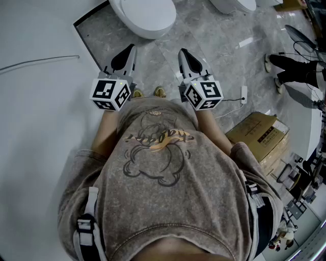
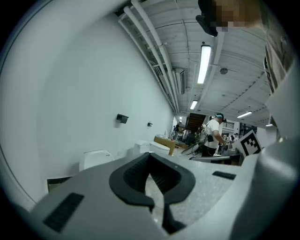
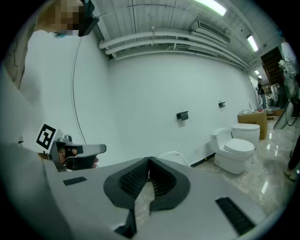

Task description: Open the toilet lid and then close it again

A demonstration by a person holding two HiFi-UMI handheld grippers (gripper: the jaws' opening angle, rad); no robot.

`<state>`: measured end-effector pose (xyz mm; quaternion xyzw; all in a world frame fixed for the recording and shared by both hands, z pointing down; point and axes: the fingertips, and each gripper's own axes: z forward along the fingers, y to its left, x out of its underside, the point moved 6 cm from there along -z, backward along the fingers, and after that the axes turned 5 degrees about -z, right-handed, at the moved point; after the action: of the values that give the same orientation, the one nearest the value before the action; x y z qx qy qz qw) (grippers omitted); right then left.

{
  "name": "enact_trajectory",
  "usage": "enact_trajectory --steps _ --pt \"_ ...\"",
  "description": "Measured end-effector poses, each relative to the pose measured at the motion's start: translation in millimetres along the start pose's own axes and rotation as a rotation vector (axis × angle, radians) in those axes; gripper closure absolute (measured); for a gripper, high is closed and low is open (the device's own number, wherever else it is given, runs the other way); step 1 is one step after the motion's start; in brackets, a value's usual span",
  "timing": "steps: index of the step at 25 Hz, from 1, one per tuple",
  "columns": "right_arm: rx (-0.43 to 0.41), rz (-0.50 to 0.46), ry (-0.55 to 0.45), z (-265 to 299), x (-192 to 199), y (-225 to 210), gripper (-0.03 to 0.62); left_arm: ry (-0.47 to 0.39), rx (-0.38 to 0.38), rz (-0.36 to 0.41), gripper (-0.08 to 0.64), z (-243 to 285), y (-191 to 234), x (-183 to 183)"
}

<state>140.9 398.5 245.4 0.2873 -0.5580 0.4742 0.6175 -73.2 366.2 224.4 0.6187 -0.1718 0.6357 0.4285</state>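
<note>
Head view: seemingly closed toilet [image 1: 145, 15] ahead, box [image 1: 260, 135] right.

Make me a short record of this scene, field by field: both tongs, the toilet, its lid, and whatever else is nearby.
left tongs: shut, empty, aimed toward the toilet
right tongs: shut, empty, level with the left
toilet: on the grey floor, just ahead of the person
lid: looks down, neither tongs touching it
nearby: second toilet further right; cardboard box on the person's right
</note>
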Motion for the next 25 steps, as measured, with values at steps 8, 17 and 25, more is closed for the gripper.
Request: enact_trajectory --steps 8,17,25 --pt "-0.015 0.023 -0.009 1 -4 -17 0.565 0.011 -0.024 -0.01 0.555 14 -3 3" --pt "-0.044 0.053 0.034 56 24 -46 0.565 0.043 -0.088 -0.019 0.555 50 37 30" --pt "-0.068 0.03 0.1 162 80 -71 0.565 0.093 -0.082 -0.032 0.555 126 116 70"
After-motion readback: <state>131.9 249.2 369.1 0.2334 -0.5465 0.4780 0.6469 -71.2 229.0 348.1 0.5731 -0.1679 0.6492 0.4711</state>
